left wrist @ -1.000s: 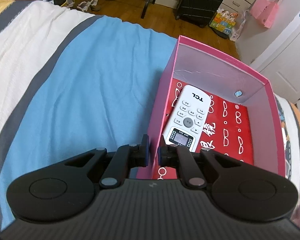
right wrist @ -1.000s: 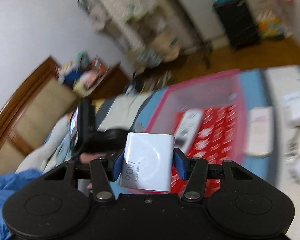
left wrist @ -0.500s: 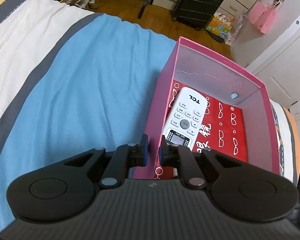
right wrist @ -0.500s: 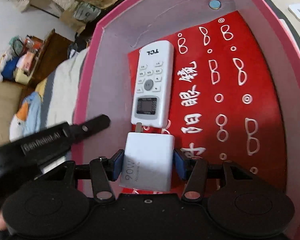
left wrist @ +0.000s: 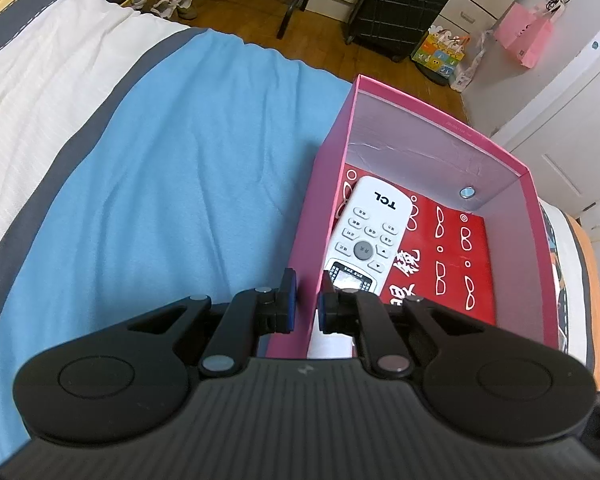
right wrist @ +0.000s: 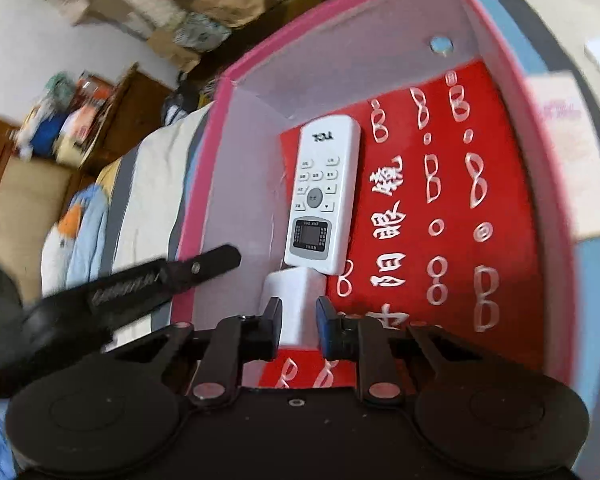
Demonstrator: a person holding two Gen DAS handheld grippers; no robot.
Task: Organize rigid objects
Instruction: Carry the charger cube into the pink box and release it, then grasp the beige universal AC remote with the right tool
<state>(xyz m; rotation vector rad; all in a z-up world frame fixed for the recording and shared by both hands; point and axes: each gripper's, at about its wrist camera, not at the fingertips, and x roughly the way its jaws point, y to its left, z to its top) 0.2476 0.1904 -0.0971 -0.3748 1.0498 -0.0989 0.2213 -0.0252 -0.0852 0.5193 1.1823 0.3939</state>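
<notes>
A pink box (left wrist: 420,108) with a red printed floor stands on the bed. Inside it lies a white TCL remote (left wrist: 368,236), also seen in the right wrist view (right wrist: 324,196). My left gripper (left wrist: 306,304) is shut on the box's near left wall, and one of its fingers (right wrist: 204,264) shows at that wall. A white charger (right wrist: 294,292) rests on the box floor just below the remote. My right gripper (right wrist: 299,320) hovers over it inside the box. Its jaws are closing, the pads are clear of the charger, and nothing is between them.
The box sits on a blue, grey and white striped blanket (left wrist: 160,180). Past the bed's end are a wooden floor, a black suitcase (left wrist: 400,8) and a pink bag (left wrist: 524,36). White flat items (right wrist: 572,160) lie on the bed beside the box's right wall.
My right gripper came down into the box with the charger, let it go beside the remote's lower end, and its jaws have narrowed. My left gripper kept its hold on the wall.
</notes>
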